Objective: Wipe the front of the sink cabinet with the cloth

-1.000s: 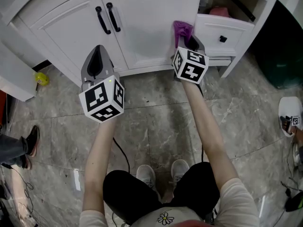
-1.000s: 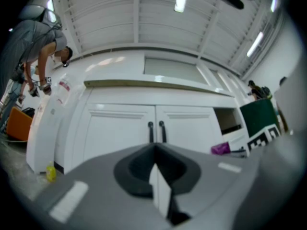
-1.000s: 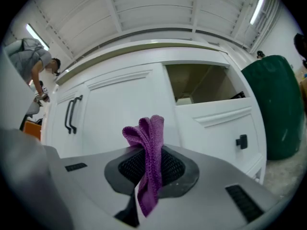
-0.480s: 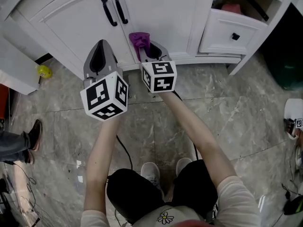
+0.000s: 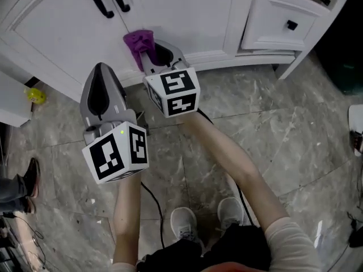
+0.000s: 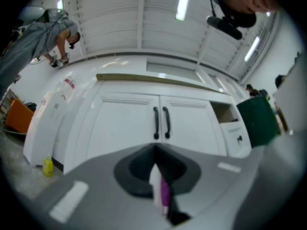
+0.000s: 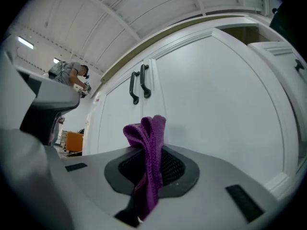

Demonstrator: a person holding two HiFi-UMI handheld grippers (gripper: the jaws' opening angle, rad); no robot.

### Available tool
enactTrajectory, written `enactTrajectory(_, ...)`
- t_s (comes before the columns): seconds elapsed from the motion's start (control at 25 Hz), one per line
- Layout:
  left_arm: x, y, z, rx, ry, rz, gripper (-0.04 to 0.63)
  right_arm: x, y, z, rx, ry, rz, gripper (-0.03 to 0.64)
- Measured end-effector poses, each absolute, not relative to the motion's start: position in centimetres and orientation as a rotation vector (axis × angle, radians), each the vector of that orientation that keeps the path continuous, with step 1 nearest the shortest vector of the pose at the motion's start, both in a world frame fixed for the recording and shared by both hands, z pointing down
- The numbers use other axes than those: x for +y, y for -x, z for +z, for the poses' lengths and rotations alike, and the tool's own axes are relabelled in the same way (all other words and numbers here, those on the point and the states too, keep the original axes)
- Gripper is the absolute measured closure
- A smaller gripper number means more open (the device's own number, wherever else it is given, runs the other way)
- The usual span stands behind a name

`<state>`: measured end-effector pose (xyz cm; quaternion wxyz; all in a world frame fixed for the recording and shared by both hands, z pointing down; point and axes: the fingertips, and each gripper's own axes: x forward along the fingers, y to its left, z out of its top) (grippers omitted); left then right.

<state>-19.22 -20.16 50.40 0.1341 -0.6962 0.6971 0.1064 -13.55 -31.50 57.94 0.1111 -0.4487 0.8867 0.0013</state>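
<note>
- Cloth [image 7: 146, 162], purple, clamped between the closed jaws of the right gripper [image 7: 144, 188]; stands up past the jaw tips in a folded bunch.
- From the head view, sits at the front tip of the right gripper [image 5: 150, 55], low against the sink cabinet [image 5: 187, 10] door or just short of it; contact not clear.
- Black door handles [image 7: 138, 84] ahead of that gripper, above and to its left.
- Left gripper [image 5: 101, 71] just beside the right one on its left, a little farther from the cabinet; jaws pressed together, with only a thin white-and-purple sliver at the seam, nature unclear.
- Drawer [image 5: 278, 18] with a black knob off to the right of the right gripper.
- Small yellow object [image 5: 35, 95] on the floor [image 5: 266, 129], left of the left gripper, near the cabinet foot.
</note>
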Motion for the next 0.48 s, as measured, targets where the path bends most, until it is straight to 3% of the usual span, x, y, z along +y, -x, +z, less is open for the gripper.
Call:
enactTrajectory(0.2, -18.9, 17.3, 53.3, 1.942, 2.026, 0.141, 0.591, -31.8, 10.3, 58.2, 2.544, 1.439, 0.090, 0.565)
enactTrajectory(0.48, -18.7, 16.6, 55.6, 1.917, 2.125, 0.132, 0.591, -32.8, 4.1, 58.0, 2.486, 1.652, 0.233, 0.565)
